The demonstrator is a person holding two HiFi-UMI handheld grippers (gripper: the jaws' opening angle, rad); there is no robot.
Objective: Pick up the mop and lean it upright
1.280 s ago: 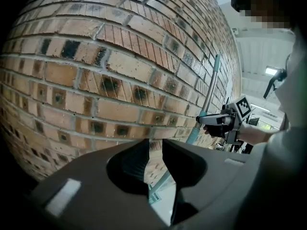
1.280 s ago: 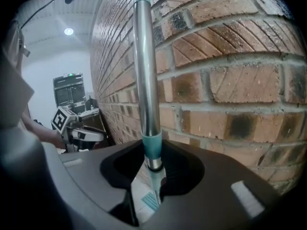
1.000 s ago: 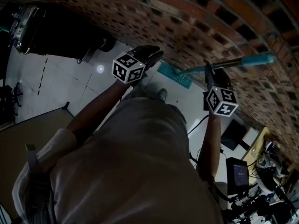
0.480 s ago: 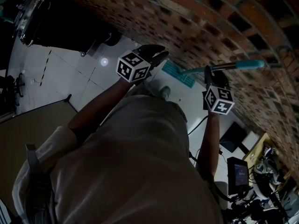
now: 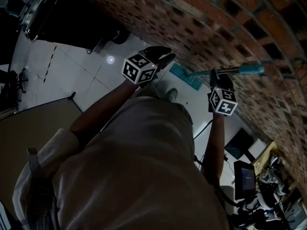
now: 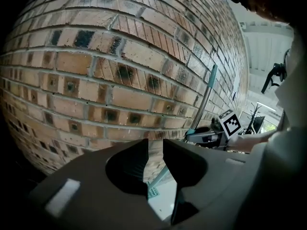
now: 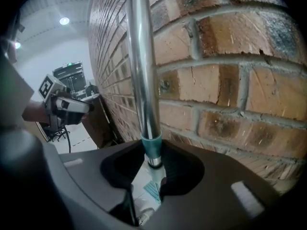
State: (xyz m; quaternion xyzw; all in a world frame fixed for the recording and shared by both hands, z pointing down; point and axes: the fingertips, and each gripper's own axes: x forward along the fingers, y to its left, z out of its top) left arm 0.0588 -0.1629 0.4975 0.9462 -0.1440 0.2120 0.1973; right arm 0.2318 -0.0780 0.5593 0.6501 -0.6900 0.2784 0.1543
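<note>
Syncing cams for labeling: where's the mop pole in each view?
Head view: mop pole lies across the upper right, beside the wall.
Left gripper view: mop pole right of centre, slanting up against the bricks.
Right gripper view: mop pole at top centre, rising out of the right claw, which grips it.
Shared landmark: the brick wall.

The mop stands nearly upright close beside the brick wall, running up the middle of the right gripper view. Its pole is bare silver metal with a teal collar low down. In the head view, right of centre, a teal grip caps the top. Its flat teal head rests on the pale floor.
</note>
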